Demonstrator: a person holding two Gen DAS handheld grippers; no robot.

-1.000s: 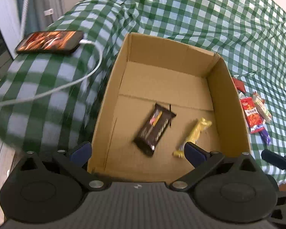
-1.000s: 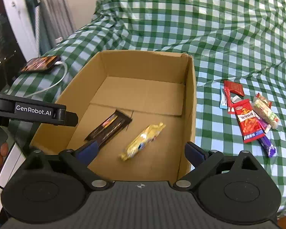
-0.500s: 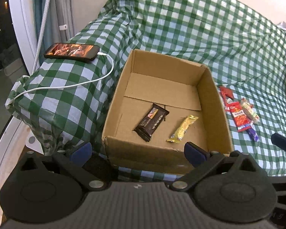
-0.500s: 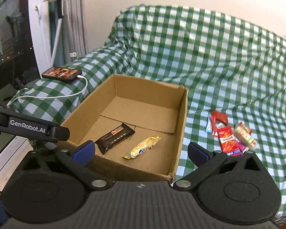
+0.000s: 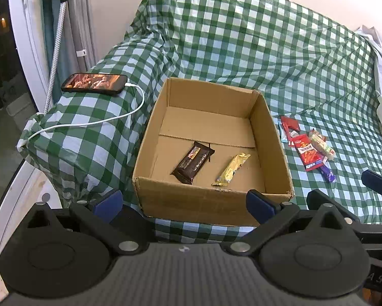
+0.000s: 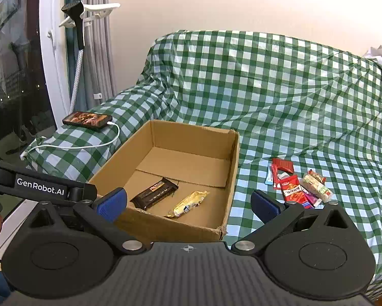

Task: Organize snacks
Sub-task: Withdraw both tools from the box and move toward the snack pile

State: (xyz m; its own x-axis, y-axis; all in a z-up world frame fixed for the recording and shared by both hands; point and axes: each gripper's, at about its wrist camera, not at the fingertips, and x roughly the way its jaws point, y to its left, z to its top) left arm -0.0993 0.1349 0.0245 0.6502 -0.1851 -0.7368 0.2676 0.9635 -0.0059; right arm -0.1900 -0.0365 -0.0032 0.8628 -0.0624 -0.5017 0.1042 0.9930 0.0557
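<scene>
Green-and-white checked cloth (image 6: pixel 280 97) drapes a sofa by a cream wall, and on its seat sits an open cardboard box (image 5: pixel 275 142) with a dark chocolate bar (image 5: pixel 193 162) and a gold-wrapped bar (image 5: pixel 231 169) lying side by side, apart, on its floor. To the box's right, a small heap of loose snack packets (image 6: pixel 296 185) waits on the cloth, while a charging phone (image 5: pixel 94 83) rests on the armrest to its left. Both the left gripper (image 5: pixel 183 201) and the right gripper (image 6: pixel 188 201) hover near the box's front edge, jaws spread wide and empty; judging by this, the next packet awaits fetching, which calls for the right gripper reaching to the heap and singling one out.
</scene>
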